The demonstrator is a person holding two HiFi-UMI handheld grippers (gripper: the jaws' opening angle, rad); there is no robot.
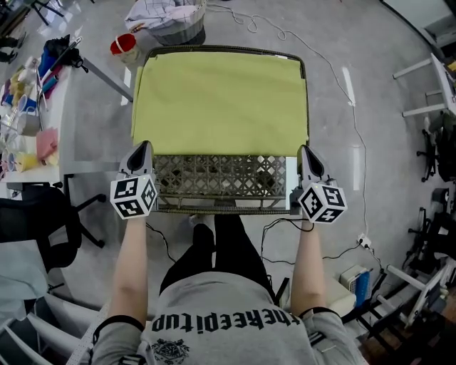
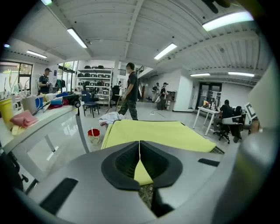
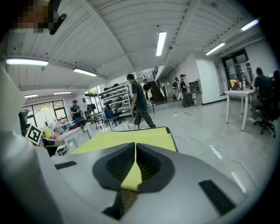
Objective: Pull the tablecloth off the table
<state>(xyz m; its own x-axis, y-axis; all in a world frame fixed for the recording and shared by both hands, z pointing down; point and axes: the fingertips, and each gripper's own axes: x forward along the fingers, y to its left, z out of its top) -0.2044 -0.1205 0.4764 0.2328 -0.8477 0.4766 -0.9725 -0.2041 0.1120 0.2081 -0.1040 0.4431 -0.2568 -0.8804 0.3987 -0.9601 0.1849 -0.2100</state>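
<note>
A yellow-green tablecloth (image 1: 221,100) lies flat over the far part of a woven lattice-top table (image 1: 221,175), whose near strip is bare. My left gripper (image 1: 144,145) sits at the cloth's near left corner and my right gripper (image 1: 304,148) at its near right corner. Both are shut. In the left gripper view the jaws (image 2: 139,146) meet in a line with a wedge of yellow cloth (image 2: 142,173) between the pads and lattice below it. The right gripper view shows its jaws (image 3: 135,148) shut the same way on yellow cloth (image 3: 131,177). The corners themselves are hidden under the fingers.
A red bucket (image 1: 123,44) and a basket of clothes (image 1: 167,18) stand on the floor beyond the table's far left corner. A cluttered white bench (image 1: 43,107) and a black chair (image 1: 35,228) are at the left. Cables (image 1: 356,142) run along the right. People (image 2: 130,89) stand far off.
</note>
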